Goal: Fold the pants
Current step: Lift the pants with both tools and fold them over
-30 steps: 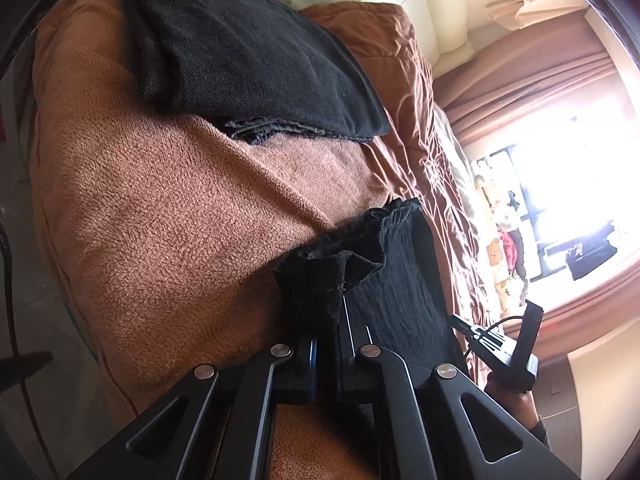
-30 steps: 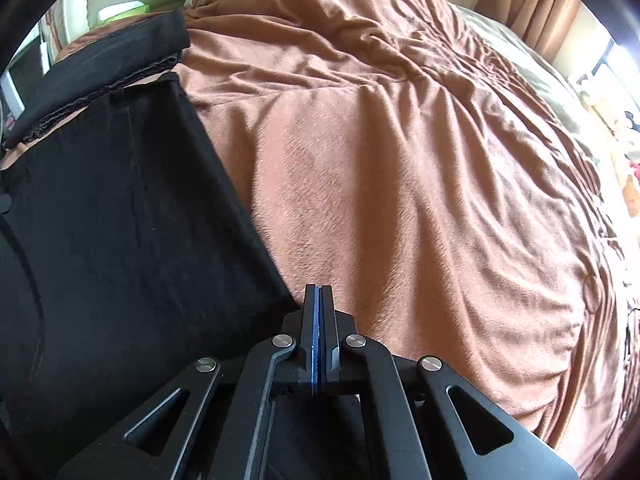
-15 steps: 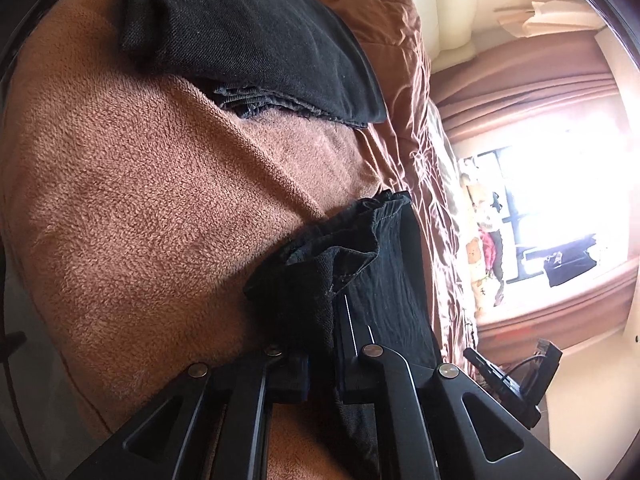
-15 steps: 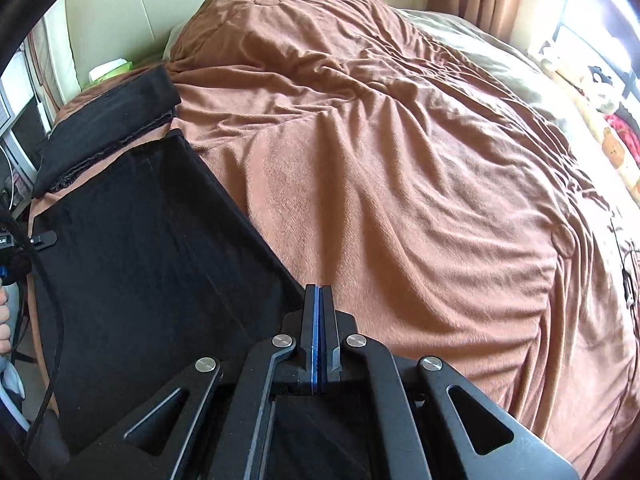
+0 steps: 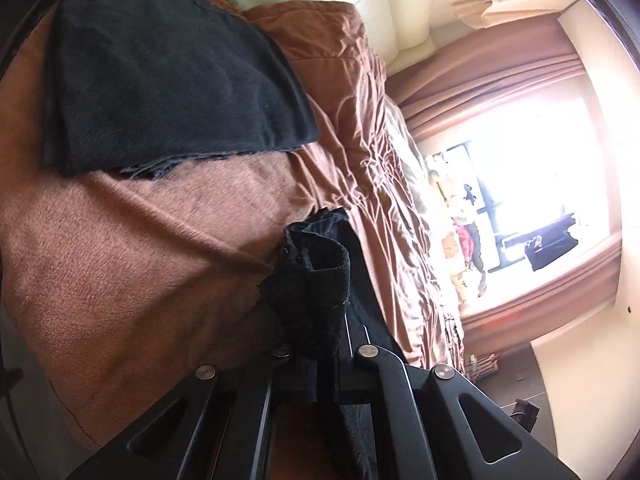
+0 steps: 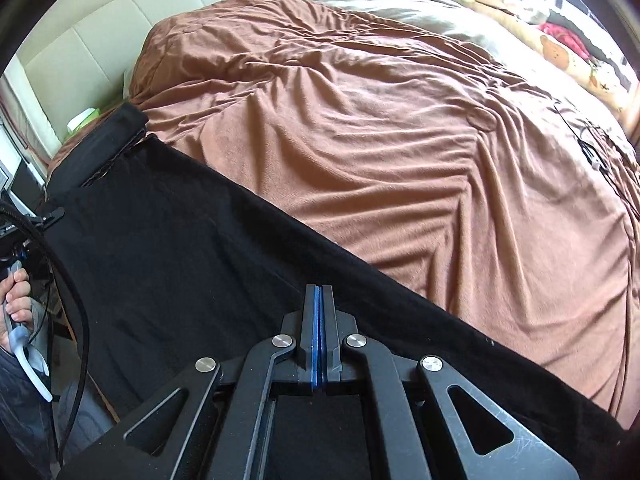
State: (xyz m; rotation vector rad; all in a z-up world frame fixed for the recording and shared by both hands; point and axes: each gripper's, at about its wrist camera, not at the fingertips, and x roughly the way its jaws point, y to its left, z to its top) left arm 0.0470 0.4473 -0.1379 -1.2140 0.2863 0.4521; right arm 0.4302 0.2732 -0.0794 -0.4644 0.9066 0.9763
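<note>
The left gripper (image 5: 320,360) pinches a bunched edge of the black pants (image 5: 320,280), the cloth rising in a crumpled wad between its fingers and running on along the near right edge of the bed. In the right wrist view the same black pants (image 6: 180,280) stretch as a wide, taut sheet from the near right corner across to the far left, held above the brown blanket (image 6: 400,160) that covers the bed. The right gripper (image 6: 318,320) has its fingers pressed together, blue pads meeting in a thin line, with the pants' edge passing beneath them; the cloth seems caught there, though the exact bite is hidden by the fingers. Far left in that view, a folded dark garment (image 6: 100,140) lies on the blanket just beyond the stretched pants, and the left wrist view shows this folded dark garment (image 5: 160,72) as a flat, layered stack on the brown blanket (image 5: 140,260). A cream padded headboard (image 6: 100,40) stands behind the bed. A hand (image 6: 18,300) shows at the near left edge of the right wrist view, beside a black cable (image 6: 76,300). Brown curtains (image 5: 480,72) frame a bright window (image 5: 552,160) on the far side of the room.
</note>
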